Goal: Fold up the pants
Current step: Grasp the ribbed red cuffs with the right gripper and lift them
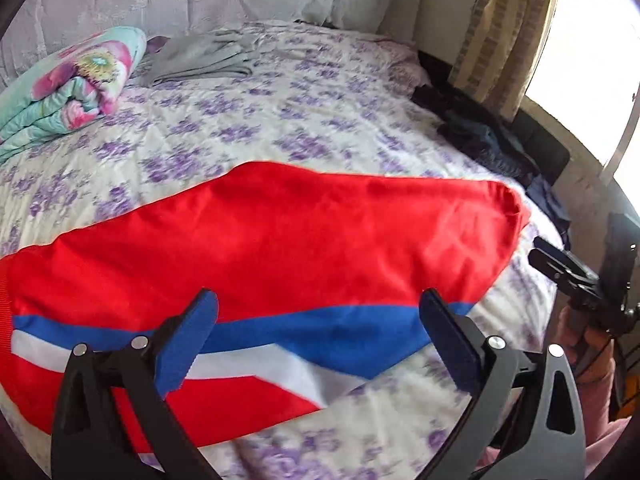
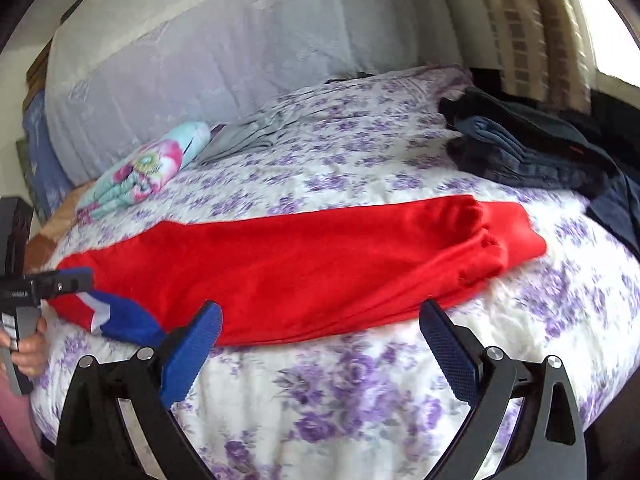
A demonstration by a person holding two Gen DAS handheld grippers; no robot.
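Red pants (image 1: 280, 240) with a blue and white stripe lie flat across the near part of the bed, stretched left to right; they also show in the right wrist view (image 2: 304, 264). My left gripper (image 1: 318, 312) is open and empty, hovering over the striped end of the pants. My right gripper (image 2: 320, 320) is open and empty, over the near edge of the pants' red middle. The right gripper shows at the right edge of the left wrist view (image 1: 560, 268). The left gripper shows at the left edge of the right wrist view (image 2: 60, 282), at the striped end.
The bed has a white bedspread with purple flowers (image 2: 360, 160). A folded floral blanket (image 1: 68, 84) and folded grey clothes (image 1: 200, 58) lie at the far left. A pile of dark clothes (image 2: 532, 152) lies at the far right. A curtain (image 1: 496, 28) hangs by the window.
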